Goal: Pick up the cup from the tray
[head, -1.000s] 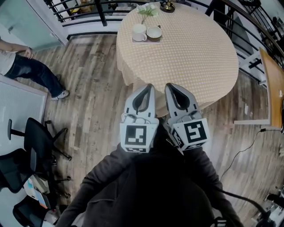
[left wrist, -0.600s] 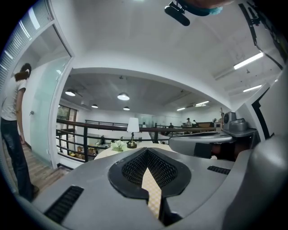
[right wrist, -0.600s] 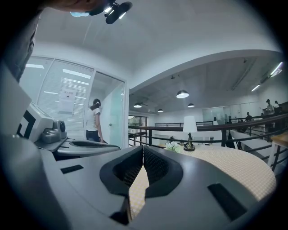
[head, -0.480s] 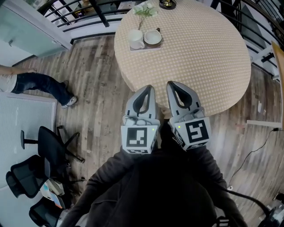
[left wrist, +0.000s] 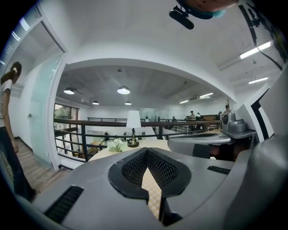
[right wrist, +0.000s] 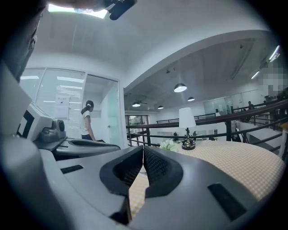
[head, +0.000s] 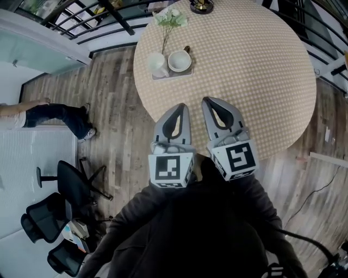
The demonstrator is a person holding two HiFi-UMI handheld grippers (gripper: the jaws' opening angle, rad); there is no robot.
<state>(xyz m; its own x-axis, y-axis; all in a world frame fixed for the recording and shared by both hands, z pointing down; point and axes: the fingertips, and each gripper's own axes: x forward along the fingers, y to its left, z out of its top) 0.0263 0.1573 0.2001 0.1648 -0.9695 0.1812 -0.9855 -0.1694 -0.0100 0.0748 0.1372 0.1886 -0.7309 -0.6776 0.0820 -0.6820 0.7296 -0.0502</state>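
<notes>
Both claws are closed tight and hold nothing. In the left gripper view the left gripper [left wrist: 147, 150] has its dark mesh pads pressed together at the tips, with only checked cloth showing through the gap lower down, and in the right gripper view the right gripper [right wrist: 143, 148] is closed the same way. From the head view, the left gripper [head: 180, 107] and right gripper [head: 209, 101] lie side by side, close together but apart, and their tips reach over the near edge of the round table [head: 250, 65], which is covered in a beige checked cloth. The white cup [head: 156, 63] stands on a small tray [head: 173, 75] at the left part of the table, well apart from both claws and beyond the left one. Just beside the cup, on its right on the same tray, sits a wider, shallow white bowl [head: 179, 61]. Behind the tray is a spray of pale flowers [head: 171, 18], and further back the dark base of a table lamp [head: 202, 6], whose white shade shows in the left gripper view. A person [head: 51, 113] stands on the wooden floor [head: 114, 108] to the left, black office chairs [head: 70, 183] are grouped lower left, and a dark railing [head: 98, 12] runs past the far side of the table.
</notes>
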